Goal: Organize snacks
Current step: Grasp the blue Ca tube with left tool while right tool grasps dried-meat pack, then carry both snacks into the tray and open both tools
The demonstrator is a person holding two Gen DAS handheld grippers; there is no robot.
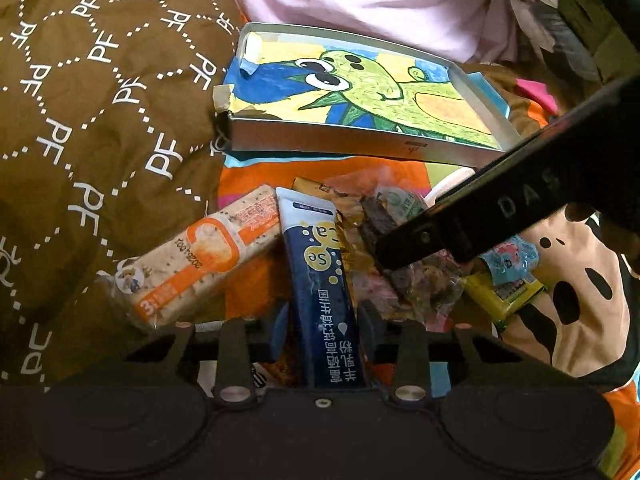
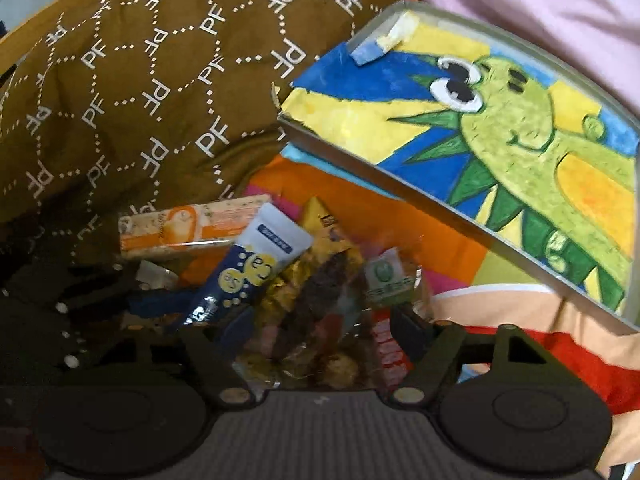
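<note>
While the blue sachet (image 1: 320, 280) lies lengthwise between the left tongs (image 1: 322, 330), its long axis running toward the shallow box (image 1: 348, 142) with the dinosaur drawing, those tongs are nearly closed on its near end. Right of the sachet, the right tongs (image 2: 320, 330) gape over a clear snack bag (image 2: 316, 312), not gripping it.

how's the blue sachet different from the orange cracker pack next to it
The blue sachet is dark blue with yellow bubbles and a pale end; the orange cracker pack is clear with orange print, speckled crackers showing through. The sachet is slim and flat, the cracker pack thicker and blockier. The sachet sits between the left gripper pads, which look closed on it; the cracker pack lies free against the brown quilt. Both are long sealed packets in the same snack pile.
</note>
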